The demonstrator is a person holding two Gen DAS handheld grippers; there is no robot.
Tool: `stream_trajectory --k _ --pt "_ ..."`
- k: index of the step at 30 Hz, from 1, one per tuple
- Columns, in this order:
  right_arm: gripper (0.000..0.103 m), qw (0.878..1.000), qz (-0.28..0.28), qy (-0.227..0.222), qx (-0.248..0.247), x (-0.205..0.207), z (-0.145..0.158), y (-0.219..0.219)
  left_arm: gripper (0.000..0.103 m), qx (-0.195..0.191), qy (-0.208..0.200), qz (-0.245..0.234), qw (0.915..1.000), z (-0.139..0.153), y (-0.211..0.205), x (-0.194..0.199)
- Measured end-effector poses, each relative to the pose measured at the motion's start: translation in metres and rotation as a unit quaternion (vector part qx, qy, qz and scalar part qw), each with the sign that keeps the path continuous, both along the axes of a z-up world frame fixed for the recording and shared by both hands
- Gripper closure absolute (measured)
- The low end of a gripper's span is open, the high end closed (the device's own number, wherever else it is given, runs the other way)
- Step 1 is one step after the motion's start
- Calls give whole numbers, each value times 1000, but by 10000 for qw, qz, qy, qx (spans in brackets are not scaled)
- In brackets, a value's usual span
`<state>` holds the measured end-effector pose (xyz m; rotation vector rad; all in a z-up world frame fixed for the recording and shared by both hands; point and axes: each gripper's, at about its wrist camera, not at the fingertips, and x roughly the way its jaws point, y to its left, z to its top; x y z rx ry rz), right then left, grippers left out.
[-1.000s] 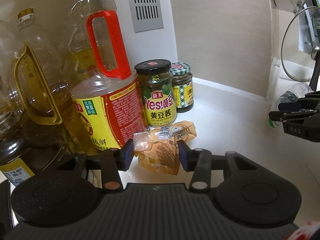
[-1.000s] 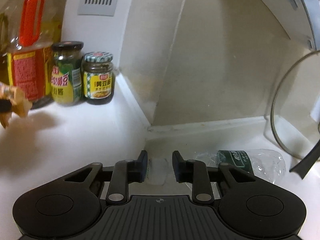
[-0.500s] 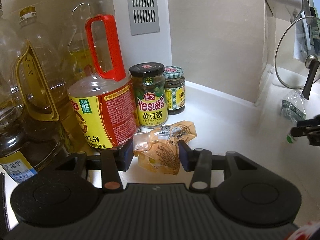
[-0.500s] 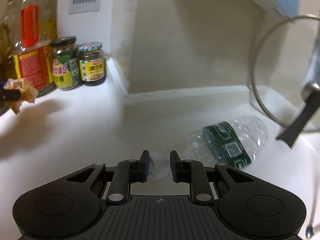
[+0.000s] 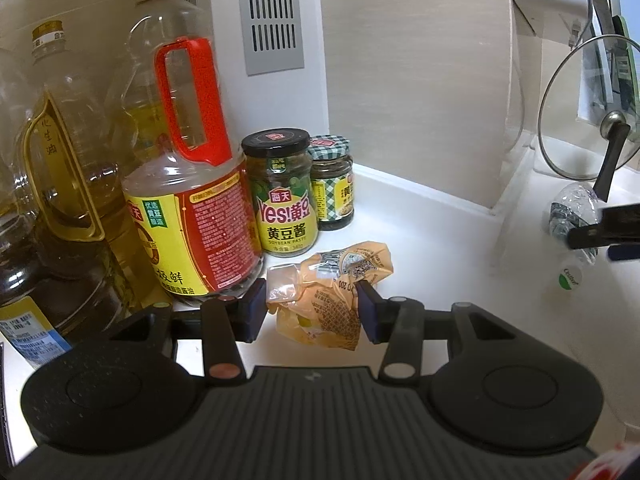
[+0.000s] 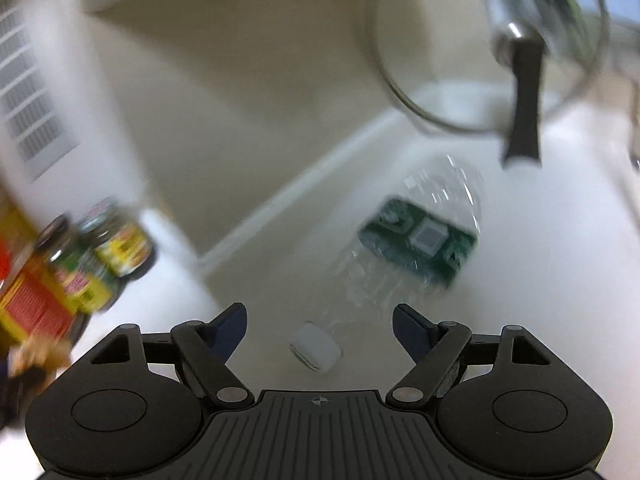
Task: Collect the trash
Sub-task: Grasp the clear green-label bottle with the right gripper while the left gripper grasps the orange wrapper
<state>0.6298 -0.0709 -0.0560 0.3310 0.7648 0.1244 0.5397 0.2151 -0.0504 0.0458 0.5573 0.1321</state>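
The white desk (image 6: 540, 280) is carrying the empty plastic water bottle (image 6: 416, 236), which is lying on its side just ahead of the right tool (image 6: 319, 320); its long axis is running from the white cap (image 6: 316, 346), sitting between the spread jaws, diagonally up and to the right toward the glass pot lid (image 6: 480, 52). The right hand is far nearer the bottle than the left. The right tool's jaws have just been opening and are standing wide, with the cap between them but untouched by either pad, whereas half a second ago they were pinching that cap; the view has also rolled, so the bottle is now slanting more steeply. The left tool (image 5: 312, 308) is clamping the crumpled orange wrapper (image 5: 332, 296) half-closed beside the soy sauce bottle (image 5: 192, 216) and soybean paste jar (image 5: 282, 192), unchanged from before
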Motion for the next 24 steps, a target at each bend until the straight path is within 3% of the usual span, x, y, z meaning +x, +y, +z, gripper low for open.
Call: stream_trajectory --k 2,4,5,7,9,17,24 --pt "28 9996 -246 148 34 8 -6 2 59 -3 6 -19 10000 0 -2 -1" --pt "42 9984 -397 288 -270 15 -11 9 58 9 9 -39 10000 2 -3 -3" --pt "44 9979 -428 340 -359 17 -14 9 58 8 6 -46 10000 2 -3 -4" --pt "61 9978 -302 447 -383 17 -17 6 58 -14 5 -53 10000 3 -2 -7" --pt "68 9976 -143 480 -472 13 -18 1 58 -41 -1 -54 10000 4 -1 -10" --pt "69 9968 475 596 -249 -14 -12 -46 58 -208 53 -75 9997 4 -4 -20" --pt "69 9879 1214 854 -460 -55 -3 -93 58 -348 114 -151 9992 4 -17 -36"
